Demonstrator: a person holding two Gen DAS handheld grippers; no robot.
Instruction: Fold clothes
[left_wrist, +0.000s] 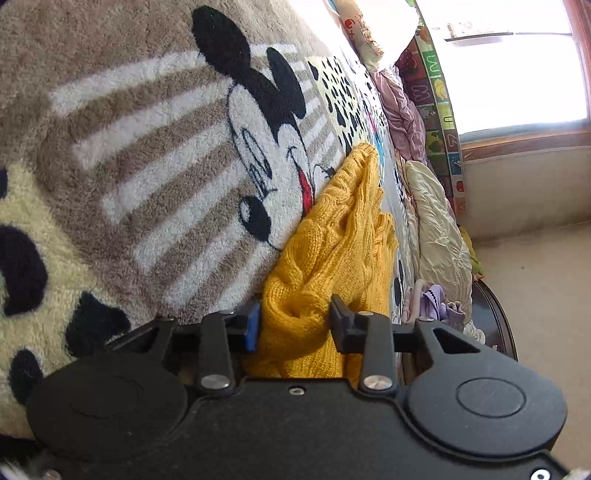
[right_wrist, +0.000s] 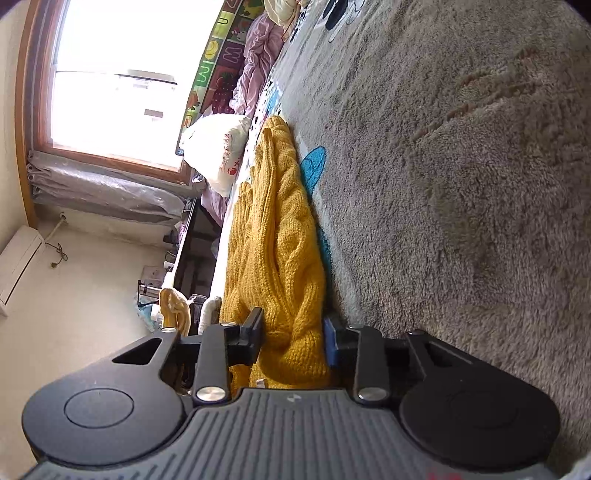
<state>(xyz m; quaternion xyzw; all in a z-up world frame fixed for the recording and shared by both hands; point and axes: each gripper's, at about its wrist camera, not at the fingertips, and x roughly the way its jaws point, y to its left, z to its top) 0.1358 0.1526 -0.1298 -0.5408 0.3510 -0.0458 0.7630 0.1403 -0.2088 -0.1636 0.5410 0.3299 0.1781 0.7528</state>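
While the sweater lies on the blanket, both left gripper and right gripper clamp its knit.

- The left wrist view is looking forward along the left gripper, rolled sideways, so the blanket is filling the left of the frame and the window is sitting upper right.
- It is sitting very near the sweater, which is running from bottom centre toward the middle.
- The right wrist view is looking along the right gripper, rolled the other way: the blanket is filling the right, the window upper left.
- It is also sitting close to the sweater.
- Both views are sharing the sweater, blanket, window, alphabet mat and pink bedding.
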